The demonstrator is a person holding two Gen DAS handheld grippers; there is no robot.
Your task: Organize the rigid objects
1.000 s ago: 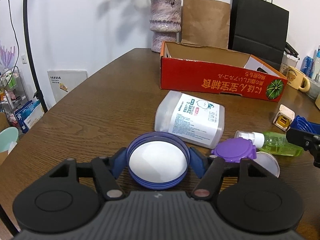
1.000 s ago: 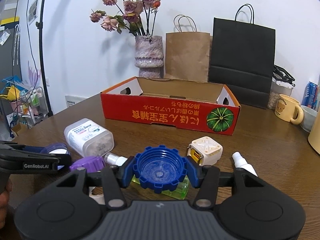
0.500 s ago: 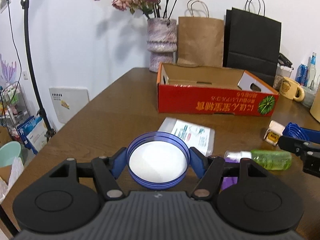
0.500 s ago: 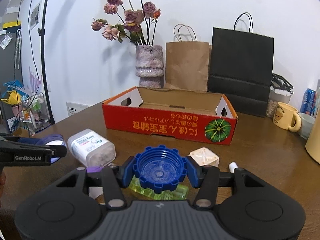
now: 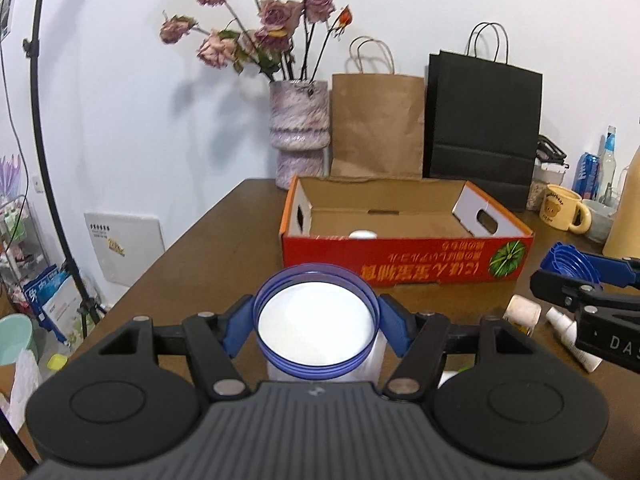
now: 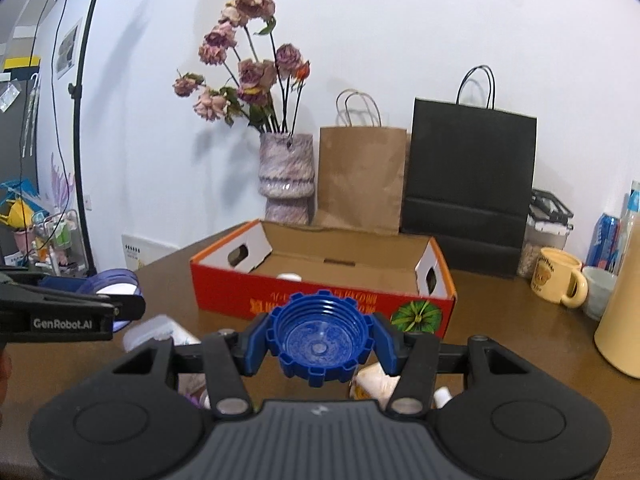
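My left gripper (image 5: 316, 320) is shut on a purple-rimmed lid with a white inside (image 5: 316, 322), held above the table short of the red cardboard box (image 5: 404, 262). My right gripper (image 6: 318, 344) is shut on a dark blue ridged screw cap (image 6: 320, 342), also held above the table in front of the box (image 6: 320, 300). The box is open; a small white object (image 5: 363, 234) lies inside near its front wall. In the right wrist view the left gripper with its lid (image 6: 114, 286) is at the left. In the left wrist view the right gripper with its cap (image 5: 572, 266) is at the right.
A clear plastic container (image 6: 156, 332), a white cube (image 5: 522, 312) and a spray bottle (image 5: 572, 336) lie on the brown table below the grippers. Behind the box stand a vase of dried roses (image 5: 300, 136), a brown bag (image 5: 378, 124) and a black bag (image 5: 482, 124). A yellow mug (image 6: 558, 280) is right.
Both grippers have risen and moved toward the red box, each keeping its lid. The loose items on the table have dropped low in view, partly hidden behind the grippers.
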